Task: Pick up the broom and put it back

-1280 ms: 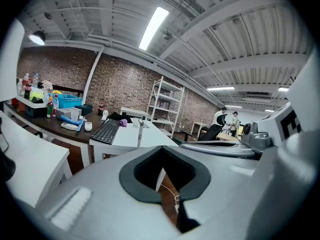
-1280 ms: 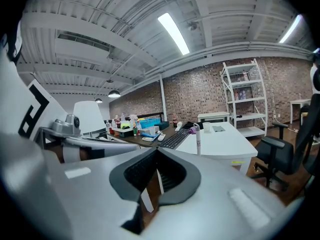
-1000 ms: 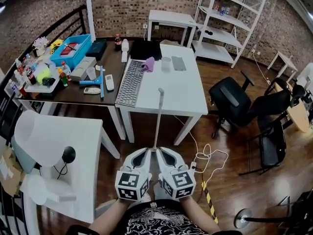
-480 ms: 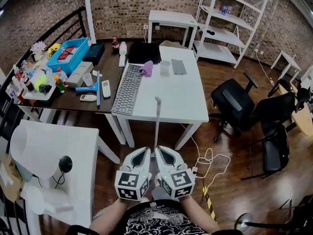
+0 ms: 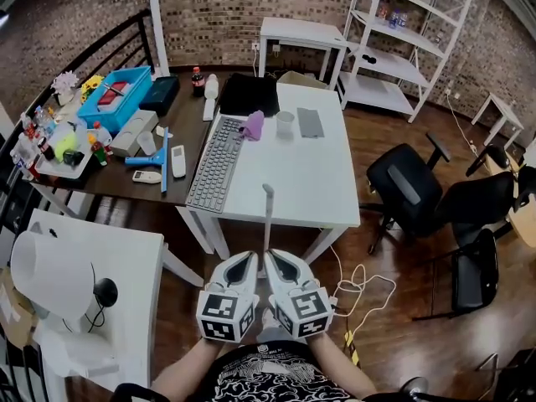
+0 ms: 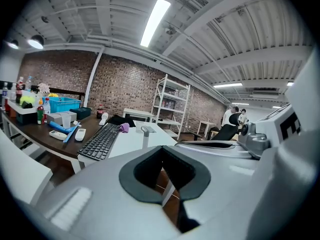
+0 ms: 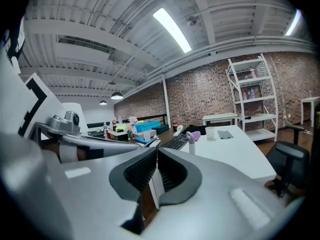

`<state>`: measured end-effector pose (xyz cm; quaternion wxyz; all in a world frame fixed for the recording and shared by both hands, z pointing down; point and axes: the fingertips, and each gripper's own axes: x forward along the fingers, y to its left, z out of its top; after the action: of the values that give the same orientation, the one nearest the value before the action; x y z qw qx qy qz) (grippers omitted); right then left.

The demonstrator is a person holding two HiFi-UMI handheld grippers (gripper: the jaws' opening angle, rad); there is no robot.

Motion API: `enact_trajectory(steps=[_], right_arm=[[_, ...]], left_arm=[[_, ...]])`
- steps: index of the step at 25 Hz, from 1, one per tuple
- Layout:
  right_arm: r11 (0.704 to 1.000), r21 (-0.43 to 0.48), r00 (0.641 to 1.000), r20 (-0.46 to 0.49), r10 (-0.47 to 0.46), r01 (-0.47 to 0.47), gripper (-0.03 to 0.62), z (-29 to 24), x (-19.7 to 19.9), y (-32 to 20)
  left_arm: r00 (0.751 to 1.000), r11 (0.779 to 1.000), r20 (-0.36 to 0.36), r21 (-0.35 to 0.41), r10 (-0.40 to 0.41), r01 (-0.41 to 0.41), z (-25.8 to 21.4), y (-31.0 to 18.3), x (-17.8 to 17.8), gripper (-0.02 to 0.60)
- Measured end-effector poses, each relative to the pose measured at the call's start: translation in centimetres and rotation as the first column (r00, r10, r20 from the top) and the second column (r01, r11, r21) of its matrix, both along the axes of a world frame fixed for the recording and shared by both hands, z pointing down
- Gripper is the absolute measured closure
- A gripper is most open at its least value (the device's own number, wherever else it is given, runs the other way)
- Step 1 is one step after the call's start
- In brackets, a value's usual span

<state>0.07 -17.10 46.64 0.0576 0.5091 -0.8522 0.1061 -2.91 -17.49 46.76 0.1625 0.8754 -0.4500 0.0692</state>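
view from above of a person's two hands, each on a smooth pale grey plastic gripper with dark rubbery pads. the left gripper and the right gripper sit side by side, touching or nearly so, each topped by a cube with black-and-white square markers.

the broom shows only as a thin, straight, pale handle with a rounded cap, rising from between the two gripper tips. its head is hidden beneath them. in the right gripper view the jaws are closed narrow, with the white pole lying between their ribbed pads. in the left gripper view the jaw tips meet and a short stretch of the pole shows through the opening behind them. whether those pads press it cannot be told.

just ahead stands a matt white table holding a dark keyboard, a purple cloth, a clear cup and a flat grey slab. touching its left edge, a dark wooden table is crowded with a blue bin, a cola bottle, a white remote and small bottles whose labels are too small to read.

to the right, on the glossy wooden floor, lie a looped white cable and black office chairs. white metal shelving stands against a brick wall.
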Motion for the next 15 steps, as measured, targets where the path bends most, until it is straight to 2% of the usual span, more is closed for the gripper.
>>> enact_trajectory(steps=[11,15], right_arm=[[0.999,-0.017,0.999,0.014,-0.032,0.033,0.592,1.1,1.4,-4.2],[0.999,-0.022,1.000,0.007,-0.029,0.029,0.569,1.7,2.0,-5.6]], left_arm=[[1.000,1.000,0.020,-0.016,-0.024,0.024,0.7,-3.6,1.2,0.577],[0.999,0.999,0.027,-0.018,-0.033,0.033,1.0,-4.6,1.4,0.577]])
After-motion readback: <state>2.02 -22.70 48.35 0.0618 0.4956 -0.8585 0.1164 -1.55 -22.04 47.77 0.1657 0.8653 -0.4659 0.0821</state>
